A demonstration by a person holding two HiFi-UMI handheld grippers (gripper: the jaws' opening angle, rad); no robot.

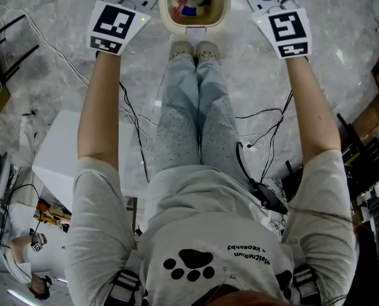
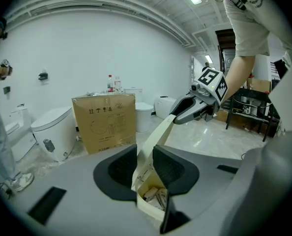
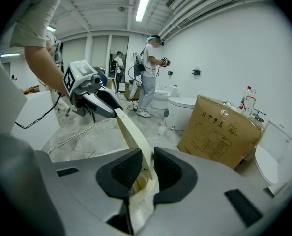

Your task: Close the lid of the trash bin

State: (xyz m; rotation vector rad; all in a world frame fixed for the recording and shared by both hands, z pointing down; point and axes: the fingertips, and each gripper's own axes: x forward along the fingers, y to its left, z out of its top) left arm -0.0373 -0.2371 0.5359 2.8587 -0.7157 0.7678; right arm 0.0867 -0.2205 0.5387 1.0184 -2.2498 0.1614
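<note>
Head view: open bin [image 1: 177,25] at 12 o'clock. Left gripper [image 2: 145,167] and right gripper [image 3: 148,170] each clamp the lid [image 2: 160,132], so I can lower it evenly.

White walls [image 2: 111,48], marble floor [image 1: 330,75], ceiling striplight [image 3: 142,4]

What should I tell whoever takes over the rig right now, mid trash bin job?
Left gripper: clamped on one side edge of the lid.
Right gripper: clamped on the opposite edge.
Trash bin: on the floor ahead, open, rubbish showing inside.
Done: lid gripped from both sides, raised.
Left: swing it down onto the bin, then release.
</note>
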